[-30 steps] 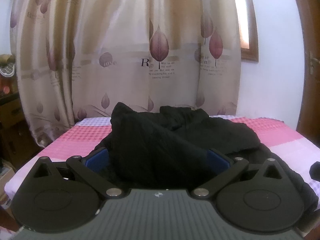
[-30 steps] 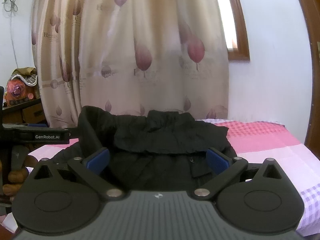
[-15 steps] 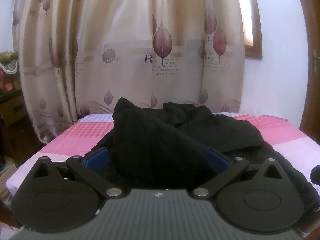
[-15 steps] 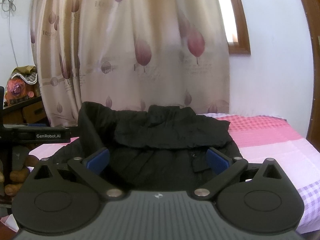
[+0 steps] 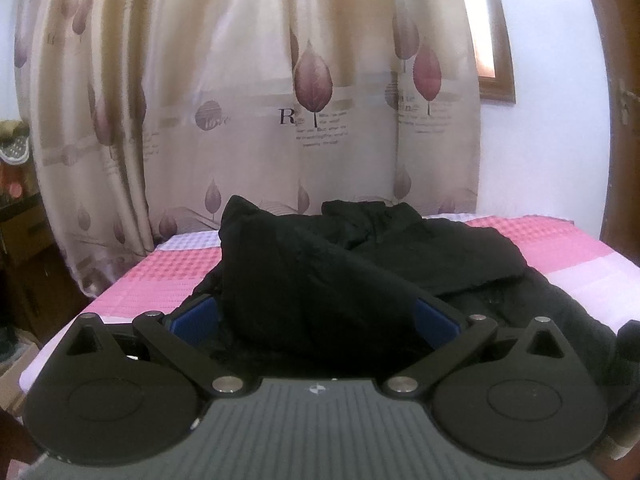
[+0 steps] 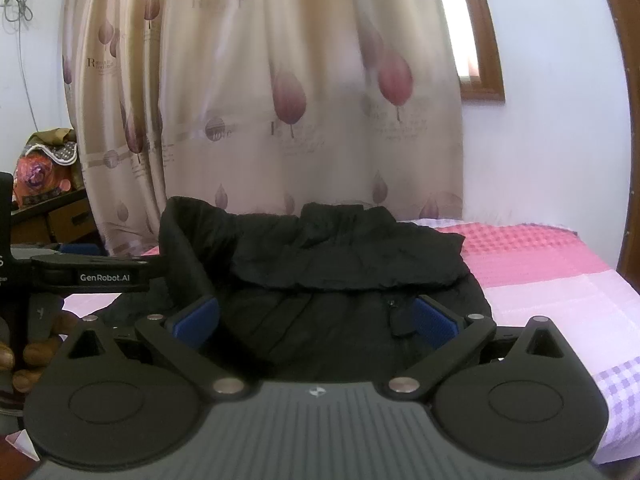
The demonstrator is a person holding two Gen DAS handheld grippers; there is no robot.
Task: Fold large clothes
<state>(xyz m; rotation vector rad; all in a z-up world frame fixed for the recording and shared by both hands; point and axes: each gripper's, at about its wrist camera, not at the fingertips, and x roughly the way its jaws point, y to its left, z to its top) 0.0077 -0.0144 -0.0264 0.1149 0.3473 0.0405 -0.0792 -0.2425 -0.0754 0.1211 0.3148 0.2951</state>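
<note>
A large black garment [image 5: 360, 264] lies bunched on a pink and lilac checked bed [image 5: 172, 268]. My left gripper [image 5: 316, 316] has its blue pads wide apart, and a raised hump of the black cloth stands between them. In the right wrist view the same garment [image 6: 340, 256] lies partly folded, its upper layer turned over the lower one. My right gripper [image 6: 316, 320] is open just above the garment's near part, with nothing between its pads. The left gripper [image 6: 80, 276] shows at the left edge there, beside a lifted corner of cloth.
A beige curtain [image 5: 280, 100] with leaf prints hangs behind the bed. A white wall [image 6: 552, 140] and a wooden door frame [image 6: 628, 80] are on the right. Dark wooden furniture [image 6: 48, 216] with bundled items stands at the left.
Both views have shifted slightly, with the curtain and garment sitting a little lower and closer. The garment's shape and both grippers' openings stay the same.
</note>
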